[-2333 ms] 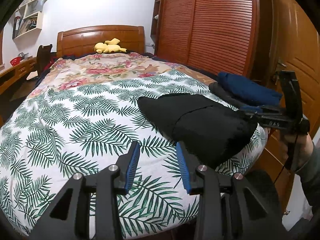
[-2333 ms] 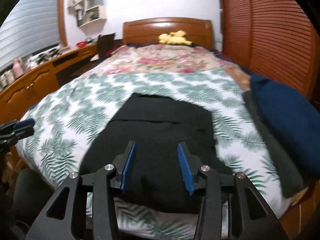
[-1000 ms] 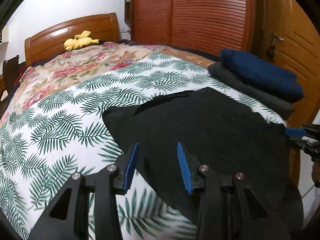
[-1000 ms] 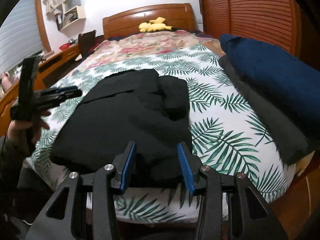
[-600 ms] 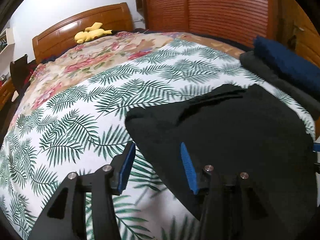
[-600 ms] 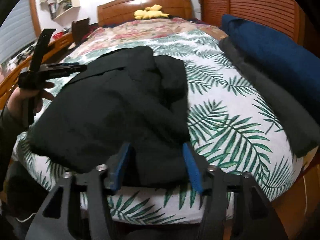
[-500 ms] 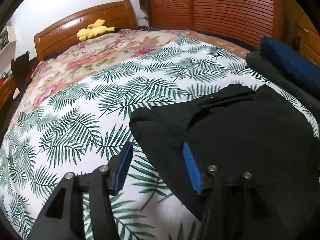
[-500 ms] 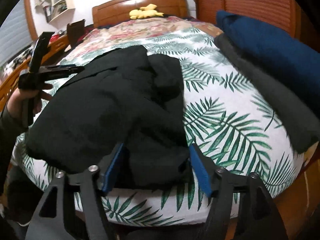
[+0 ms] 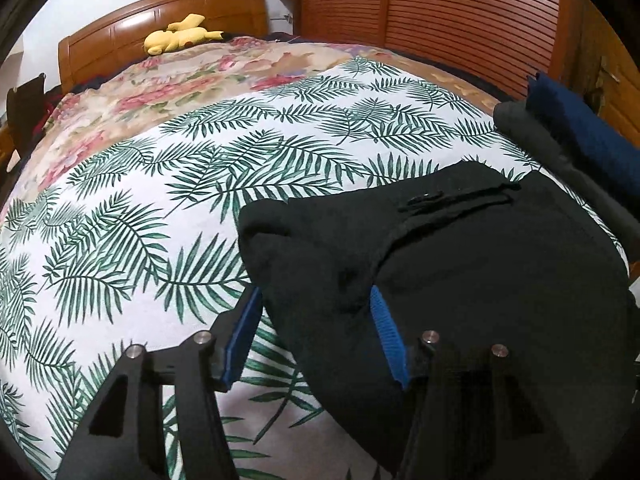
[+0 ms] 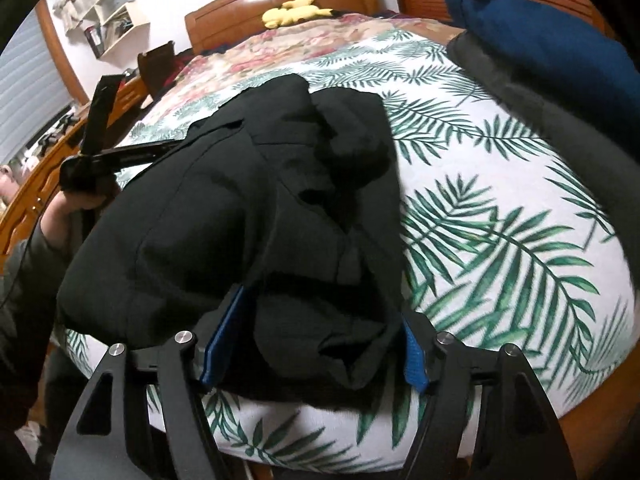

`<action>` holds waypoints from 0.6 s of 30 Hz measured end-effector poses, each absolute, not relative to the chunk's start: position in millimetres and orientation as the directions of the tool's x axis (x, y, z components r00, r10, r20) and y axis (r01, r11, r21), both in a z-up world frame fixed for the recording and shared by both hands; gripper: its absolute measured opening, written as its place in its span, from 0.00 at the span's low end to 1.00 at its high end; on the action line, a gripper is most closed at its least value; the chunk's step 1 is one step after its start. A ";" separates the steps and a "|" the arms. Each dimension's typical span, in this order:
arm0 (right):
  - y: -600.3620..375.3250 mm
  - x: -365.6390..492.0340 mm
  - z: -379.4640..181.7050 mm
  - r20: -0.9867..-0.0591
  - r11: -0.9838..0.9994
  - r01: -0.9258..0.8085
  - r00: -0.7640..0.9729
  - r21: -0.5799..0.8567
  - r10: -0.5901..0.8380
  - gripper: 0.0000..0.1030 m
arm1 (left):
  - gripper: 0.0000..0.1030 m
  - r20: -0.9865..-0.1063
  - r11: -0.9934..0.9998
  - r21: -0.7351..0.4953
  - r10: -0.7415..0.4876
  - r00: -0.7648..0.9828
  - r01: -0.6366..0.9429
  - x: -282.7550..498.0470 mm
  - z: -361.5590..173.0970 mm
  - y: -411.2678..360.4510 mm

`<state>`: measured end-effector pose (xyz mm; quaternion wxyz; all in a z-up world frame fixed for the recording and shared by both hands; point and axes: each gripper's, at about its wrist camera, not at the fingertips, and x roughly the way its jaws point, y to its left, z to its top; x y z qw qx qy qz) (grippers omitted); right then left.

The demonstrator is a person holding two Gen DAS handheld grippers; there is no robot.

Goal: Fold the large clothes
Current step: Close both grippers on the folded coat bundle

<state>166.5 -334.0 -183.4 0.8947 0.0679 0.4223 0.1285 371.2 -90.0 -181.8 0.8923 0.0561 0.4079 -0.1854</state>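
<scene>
A large black garment (image 9: 480, 264) lies bunched at the foot of the bed on the palm-leaf sheet (image 9: 168, 200); it also shows in the right wrist view (image 10: 256, 200). My left gripper (image 9: 316, 336) is open, its jaws straddling the garment's left edge. My right gripper (image 10: 316, 340) is open wide, its jaws on either side of a thick fold at the garment's near edge. The left gripper's body (image 10: 100, 152) shows in the right wrist view at the garment's far left side.
A folded dark blue garment (image 10: 552, 52) on a grey one (image 10: 576, 136) lies along the bed's right edge. A yellow plush toy (image 9: 180, 38) sits by the wooden headboard. Slatted wardrobe doors (image 9: 460, 20) stand to the right, and a desk (image 10: 36, 176) to the left.
Both grippers have moved in on the black garment from the foot of the bed. Both jaws have opened wider and now straddle its edges.
</scene>
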 end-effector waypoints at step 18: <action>-349.9 193.3 -148.1 -0.685 0.970 -0.216 0.691 0.111 0.232 0.08 | 0.12 -0.743 0.918 -0.113 -0.333 0.581 0.381 356.2 -163.4 -86.1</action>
